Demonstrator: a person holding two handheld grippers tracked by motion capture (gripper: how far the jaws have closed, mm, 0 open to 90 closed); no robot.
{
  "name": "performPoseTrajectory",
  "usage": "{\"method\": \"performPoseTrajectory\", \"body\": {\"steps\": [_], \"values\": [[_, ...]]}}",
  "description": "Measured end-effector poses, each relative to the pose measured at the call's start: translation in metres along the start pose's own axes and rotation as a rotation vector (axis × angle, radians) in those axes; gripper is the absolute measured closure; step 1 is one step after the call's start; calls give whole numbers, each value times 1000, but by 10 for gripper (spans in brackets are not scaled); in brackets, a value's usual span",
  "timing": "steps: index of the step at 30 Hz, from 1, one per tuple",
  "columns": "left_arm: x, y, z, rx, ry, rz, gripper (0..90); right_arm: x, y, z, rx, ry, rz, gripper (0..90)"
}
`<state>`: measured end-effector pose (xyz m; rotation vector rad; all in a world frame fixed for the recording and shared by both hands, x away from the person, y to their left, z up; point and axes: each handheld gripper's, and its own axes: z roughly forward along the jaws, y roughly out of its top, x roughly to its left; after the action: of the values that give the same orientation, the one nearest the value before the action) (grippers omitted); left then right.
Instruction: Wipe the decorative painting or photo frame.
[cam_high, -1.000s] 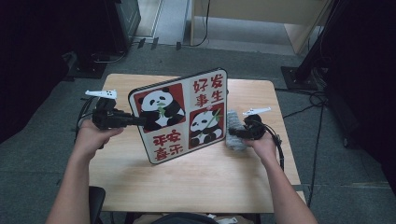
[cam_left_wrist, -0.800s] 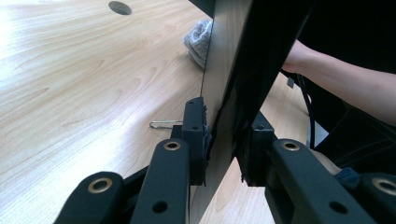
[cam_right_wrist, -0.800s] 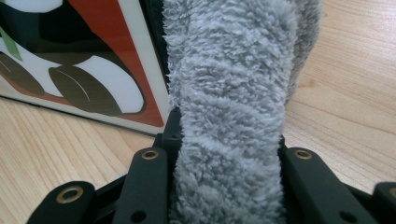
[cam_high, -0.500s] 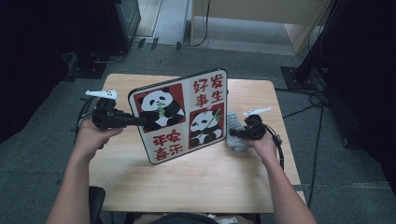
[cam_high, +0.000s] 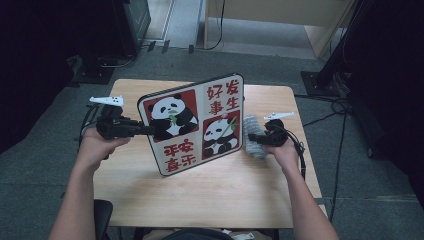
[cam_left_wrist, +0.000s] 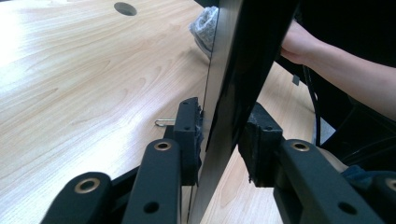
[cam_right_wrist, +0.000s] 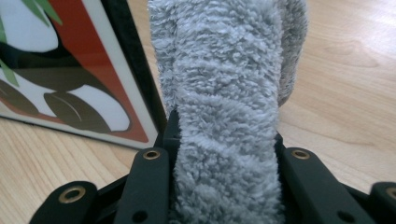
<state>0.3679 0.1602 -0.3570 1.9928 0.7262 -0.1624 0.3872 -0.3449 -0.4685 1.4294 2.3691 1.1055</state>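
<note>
Standing tilted on the wooden table (cam_high: 150, 200), panda picture board (cam_high: 200, 125) flanked at its left edge by left gripper (cam_left_wrist: 219, 140), fingers just loosened, one pad apart, grey fluffy cloth (cam_right_wrist: 224, 121) pinched by right gripper (cam_right_wrist: 224, 154) beside its right edge.

The high view is soft and slightly grainy, with the room around the bench (cam_high: 210, 200) falling into deep shadow while the wood itself sits evenly lit. In the left gripper view, strong glare washes out the bench's far corner, and the near tongs (cam_left_wrist: 219, 135) blur. In the right gripper view, the grey cloth (cam_right_wrist: 224, 116) looks crisp, evenly lit.
</note>
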Motion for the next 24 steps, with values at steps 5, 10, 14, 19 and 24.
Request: {"method": "performPoseTrajectory", "body": {"steps": [5,10,14,19,24], "values": [[-2,1,0,12,7,12,654,-3,2,-4,-12,-10,3,668],[-3,1,-1,19,18,20,607,-6,4,-7,-28,-19,18,666],[-3,0,-3,9,20,20,583,-12,5,-11,-37,-30,26,665],[-2,0,-3,12,25,25,567,-22,7,-13,-42,-57,40,664],[-2,0,0,22,30,28,583,-33,7,-13,-52,-78,65,662]]}}
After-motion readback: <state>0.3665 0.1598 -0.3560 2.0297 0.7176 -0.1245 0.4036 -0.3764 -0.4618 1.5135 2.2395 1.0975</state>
